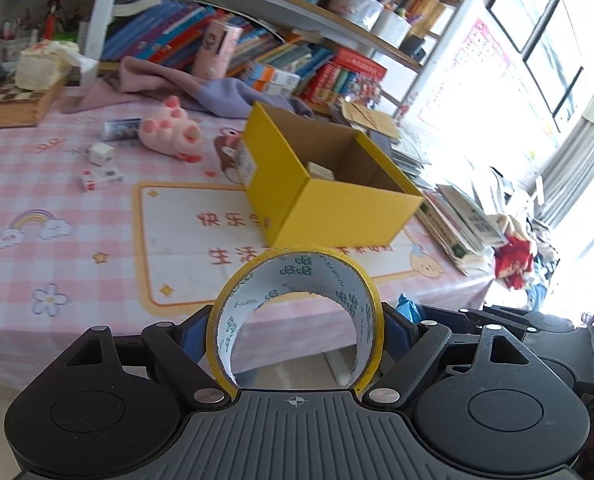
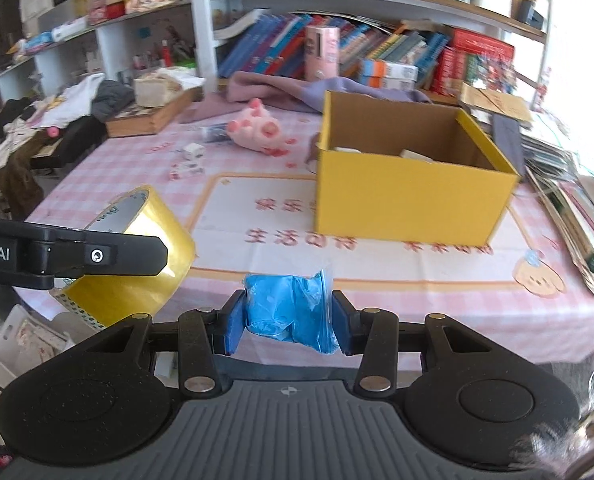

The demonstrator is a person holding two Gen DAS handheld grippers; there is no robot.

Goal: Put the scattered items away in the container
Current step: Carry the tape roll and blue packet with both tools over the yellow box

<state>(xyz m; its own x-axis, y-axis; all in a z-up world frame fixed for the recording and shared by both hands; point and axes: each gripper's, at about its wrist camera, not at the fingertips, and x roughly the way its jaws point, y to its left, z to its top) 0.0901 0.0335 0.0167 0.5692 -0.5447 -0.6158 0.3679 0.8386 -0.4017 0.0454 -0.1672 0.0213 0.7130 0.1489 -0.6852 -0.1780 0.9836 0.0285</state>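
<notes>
The left claw point(image 1: 297, 332) grips a roll of yellow tape point(image 1: 297, 312) at lower centre. The right claw point(image 2: 291, 316) clenches a blue bagged bundle point(image 2: 289, 308). The yellow box point(image 2: 409, 184) stands open on the worktop point(image 2: 417, 292), right of centre.

shelves: bookshelves point(image 1: 281, 36) packed, behind table | table: pink checked cloth point(image 1: 57, 184) | window point(image 1: 553, 40): bright daylight

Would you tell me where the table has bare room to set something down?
Free: the printed mat in front of the yellow box, and the checked cloth left of it. Crowded: around the pink plush and small boxes, and the book stacks right of the box.
</notes>
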